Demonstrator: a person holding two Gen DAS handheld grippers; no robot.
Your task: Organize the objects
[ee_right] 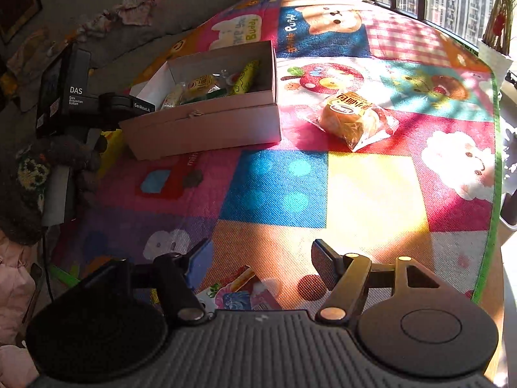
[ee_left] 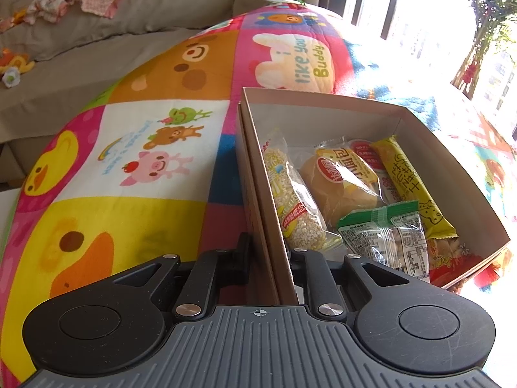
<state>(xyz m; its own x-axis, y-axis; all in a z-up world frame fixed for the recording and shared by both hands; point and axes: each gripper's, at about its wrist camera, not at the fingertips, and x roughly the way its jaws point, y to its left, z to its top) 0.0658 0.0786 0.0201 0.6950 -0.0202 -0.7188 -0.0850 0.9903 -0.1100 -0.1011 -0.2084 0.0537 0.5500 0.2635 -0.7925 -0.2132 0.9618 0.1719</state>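
Note:
A cardboard box (ee_left: 323,100) (ee_right: 206,126) sits on a colourful play mat and holds several snack packets: a grain bar (ee_left: 297,200), a bun (ee_left: 342,184), a green packet (ee_left: 384,236), a yellow stick packet (ee_left: 410,181). My left gripper (ee_left: 269,258) is shut on the box's near wall, one finger outside and one inside. It also shows in the right wrist view (ee_right: 106,103) at the box's left end. A wrapped bun (ee_right: 352,119) lies on the mat to the right of the box. My right gripper (ee_right: 258,262) is open and empty, low over the mat, well short of the bun.
The play mat (ee_right: 274,187) covers the surface. A grey sofa (ee_left: 97,51) with clothes stands behind. Windows and a potted plant (ee_right: 497,16) are at the right. A gloved hand (ee_right: 35,168) holds the left gripper's handle.

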